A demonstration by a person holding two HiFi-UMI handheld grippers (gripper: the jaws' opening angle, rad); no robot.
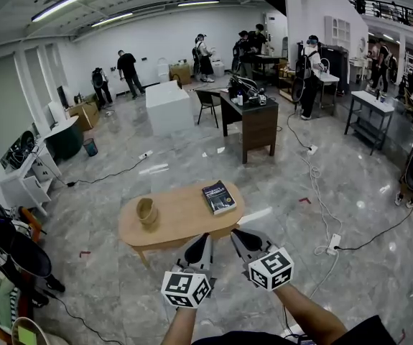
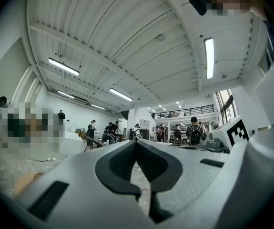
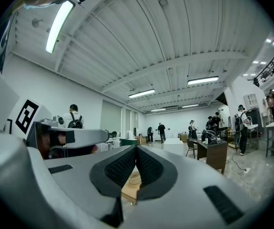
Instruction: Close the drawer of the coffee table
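Two grippers, left gripper (image 1: 205, 238) and right gripper (image 1: 236, 234): pressing jaws tip to tip, pinching nothing, hovering side by side at the near side of the coffee table (image 1: 184, 221), pointing across it; likely serving as blunt pushers. Drawer: not showing in any view, open or shut not being settled. Lying on the coffee table: book (image 1: 218, 197), woven bowl (image 1: 146, 212). Spreading around the coffee table: glossy grey floor (image 1: 105, 192), cables (image 1: 314, 185). Standing beyond it: dark desk (image 1: 253, 121), people (image 1: 128, 70) working.

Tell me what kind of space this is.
Probably an open lab or workshop hall, not a home: power cables trailing over the polished floor, a desk loaded with equipment, several people working. The coffee table stands alone mid-floor.
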